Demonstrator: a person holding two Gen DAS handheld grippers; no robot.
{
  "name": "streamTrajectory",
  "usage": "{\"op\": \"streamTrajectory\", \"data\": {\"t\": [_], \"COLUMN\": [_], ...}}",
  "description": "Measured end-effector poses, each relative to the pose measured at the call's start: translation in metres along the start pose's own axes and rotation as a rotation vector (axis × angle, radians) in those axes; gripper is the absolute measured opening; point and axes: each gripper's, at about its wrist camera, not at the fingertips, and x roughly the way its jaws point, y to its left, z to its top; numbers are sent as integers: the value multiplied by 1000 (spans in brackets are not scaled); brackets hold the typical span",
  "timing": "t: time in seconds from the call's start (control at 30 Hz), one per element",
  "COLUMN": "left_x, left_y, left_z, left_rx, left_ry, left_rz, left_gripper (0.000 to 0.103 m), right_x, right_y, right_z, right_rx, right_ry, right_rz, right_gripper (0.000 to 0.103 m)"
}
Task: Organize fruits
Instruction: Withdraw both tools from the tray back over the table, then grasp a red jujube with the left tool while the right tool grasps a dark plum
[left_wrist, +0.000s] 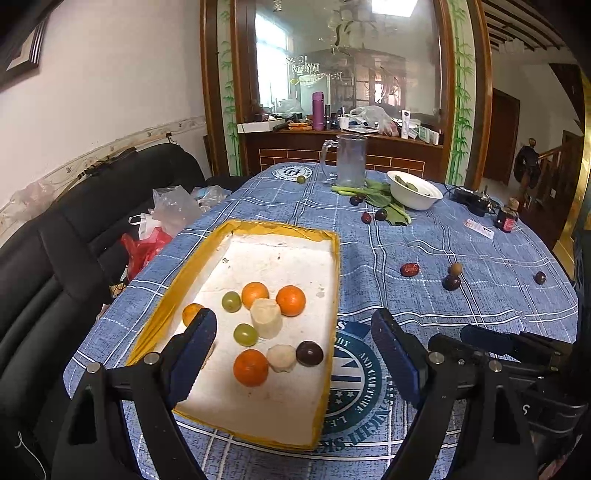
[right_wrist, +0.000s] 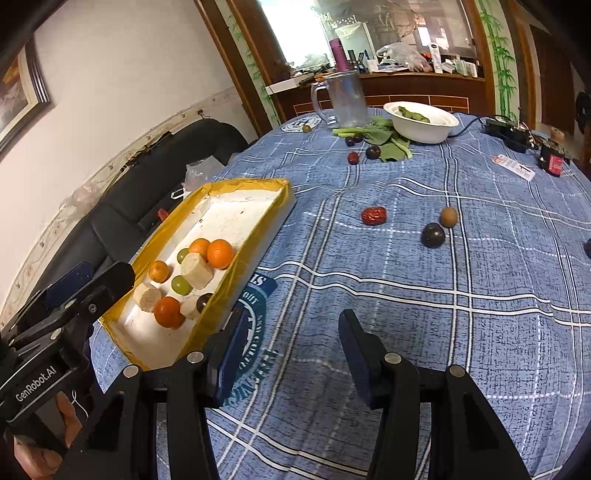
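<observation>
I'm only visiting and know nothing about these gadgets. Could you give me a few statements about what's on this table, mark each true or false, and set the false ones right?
1. The yellow-edged box holds oranges and green grapes. True.
2. The left gripper grips an orange. False: its jaws are open, holding nothing.
3. The red date lies in the box. False: on the blue cloth.
4. The white bowl sits beside a clear jug. True.

Both handheld grippers are matte black plastic: the left gripper and the right gripper each carry two angular fingers faced with dark blue ribbed pads and pinned by round silver screws. In the right wrist view, the left gripper's body bears white "GenRobot.AI" lettering.
</observation>
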Motion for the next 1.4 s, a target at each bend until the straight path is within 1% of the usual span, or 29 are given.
{"op": "streamTrajectory", "data": {"t": [0.2, 0.5, 0.8, 0.83, 0.9, 1.0, 1.1, 1.2, 1.27, 1.33, 1.4], "left_x": [8, 25, 39, 41, 45, 50, 55, 60, 63, 64, 68], "left_y": [-11, -25, -38, -40, -41, -45, -48, -47, -45, -47, -54], "left_z": [0, -1, -2, -2, -3, -4, -5, 0, 6, 14, 21], "left_rx": [18, 48, 77, 79, 82, 91, 99, 90, 71, 54, 44], "left_ry": [30, 74, 106, 109, 119, 129, 143, 155, 152, 146, 145], "left_rz": [-24, -24, -29, -30, -37, -39, -45, -60, -70, -84, -122], "left_gripper": [85, 85, 85, 85, 85, 85, 85, 85, 85, 85, 85], "right_x": [0, 3, -3, -5, -8, -13, -20, -38, -56, -69, -81], "right_y": [-16, -39, -56, -59, -65, -79, -97, -127, -158, -186, -217], "right_z": [1, 1, 8, 9, 11, 15, 19, 28, 39, 47, 55], "right_rx": [29, 65, 68, 68, 74, 89, 109, 146, 208, 283, 374], "right_ry": [2, 14, 18, 15, 9, 0, -9, -50, -98, -138, -179], "right_rz": [-6, -21, -47, -54, -66, -87, -112, -159, -205, -222, -225], "right_gripper": [55, 55, 55, 55, 59, 60, 60, 60, 60, 60, 60]}}
